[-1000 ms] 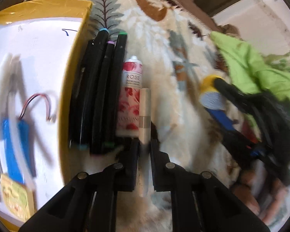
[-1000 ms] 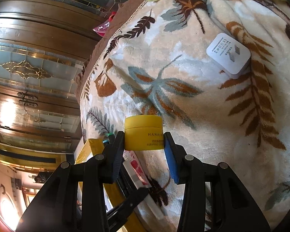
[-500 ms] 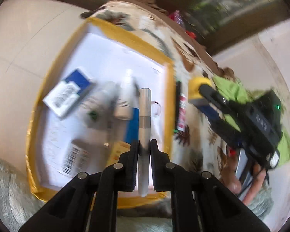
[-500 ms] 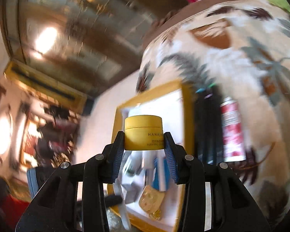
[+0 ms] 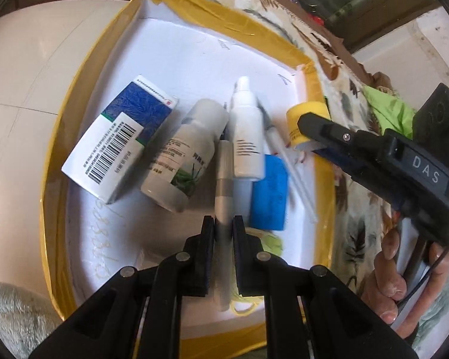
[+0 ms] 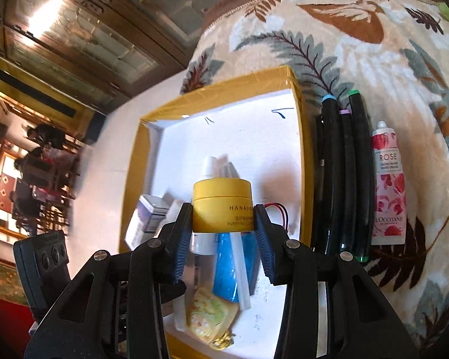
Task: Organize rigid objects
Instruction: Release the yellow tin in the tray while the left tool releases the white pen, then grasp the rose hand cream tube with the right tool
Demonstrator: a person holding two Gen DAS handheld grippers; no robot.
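While our left gripper (image 5: 223, 233) has its jaws closed on a slim silver pen-like tube (image 5: 223, 176), our right gripper (image 6: 223, 233) clamps a squat yellow plastic jar (image 6: 222, 206) between blue ribbed pads; both hang over the yellow-rimmed box (image 5: 236, 27) with its white interior. In the left view we see a blue-and-white carton (image 5: 119, 139), a grey-capped bottle (image 5: 188, 155), a white dropper bottle (image 5: 247, 137) and a blue block (image 5: 269, 193) lying loosely inside. Only the right view shows us three black markers (image 6: 344, 176) lined up just beside the box, then a pink rose-printed hand-cream tube (image 6: 387, 185), all on a plush leaf-patterned blanket (image 6: 359, 48). Pale floor tiles (image 5: 30, 74) and dark wooden cabinets (image 6: 74, 21) lie beyond.
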